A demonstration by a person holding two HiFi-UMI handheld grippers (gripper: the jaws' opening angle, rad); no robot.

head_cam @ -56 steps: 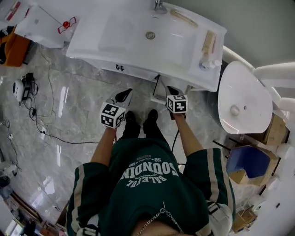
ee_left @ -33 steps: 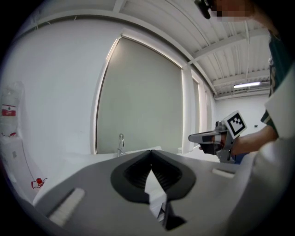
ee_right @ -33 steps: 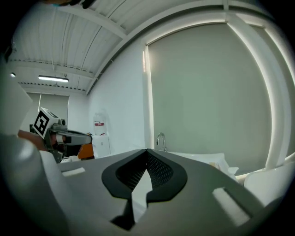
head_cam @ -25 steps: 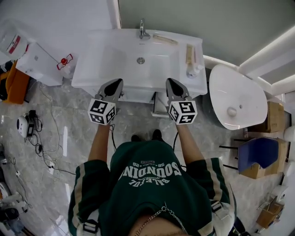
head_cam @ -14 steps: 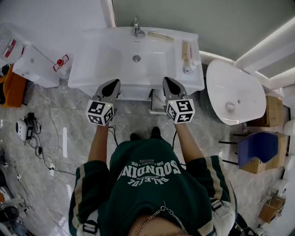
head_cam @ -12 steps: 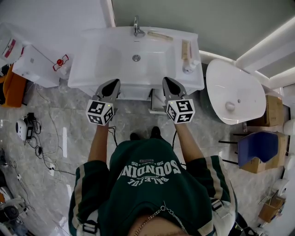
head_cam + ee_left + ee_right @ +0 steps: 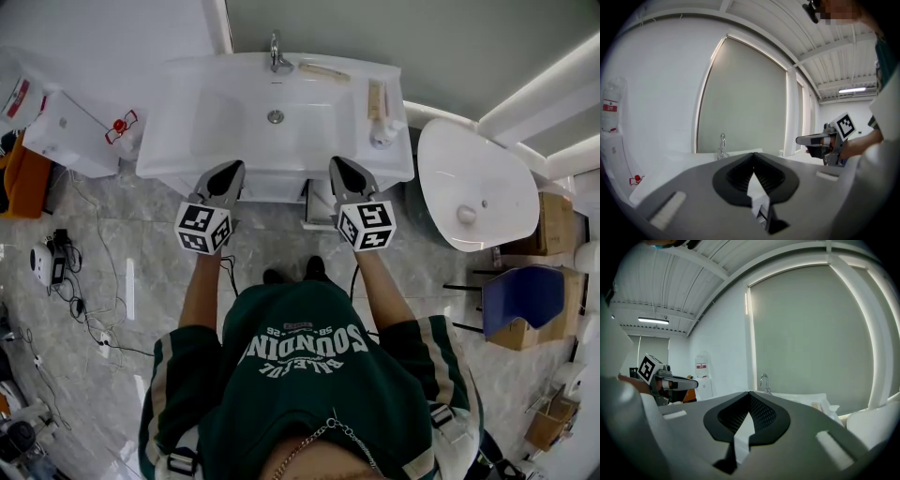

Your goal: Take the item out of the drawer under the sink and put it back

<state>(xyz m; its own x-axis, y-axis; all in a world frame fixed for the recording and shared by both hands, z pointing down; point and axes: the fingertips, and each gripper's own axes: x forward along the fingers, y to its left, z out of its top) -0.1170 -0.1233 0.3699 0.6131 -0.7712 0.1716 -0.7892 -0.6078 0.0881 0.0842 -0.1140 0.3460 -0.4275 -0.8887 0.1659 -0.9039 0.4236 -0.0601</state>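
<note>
The white sink vanity [image 7: 206,112] with its faucet [image 7: 275,47] stands in front of me. A white drawer front [image 7: 317,202] juts slightly from under the sink, between the two grippers. My left gripper [image 7: 236,167] hovers at the vanity's front edge, shut with nothing in it. My right gripper [image 7: 336,162] is level with it to the right, also shut and empty. In the left gripper view the jaws [image 7: 753,157] meet, with the right gripper [image 7: 820,140] beyond. In the right gripper view the jaws [image 7: 750,395] meet as well. The drawer's inside is hidden.
A soap bottle [image 7: 382,133] and a wooden brush [image 7: 375,94] sit on the sink's right side. A white toilet [image 7: 473,192] stands to the right, a white box [image 7: 80,131] to the left. Cables [image 7: 75,281] trail over the floor at left; a blue chair [image 7: 520,300] is at right.
Since 2.2 s ago both grippers have risen from in front of the cabinet to the sink's front edge. Over the last half second nothing has visibly moved.
</note>
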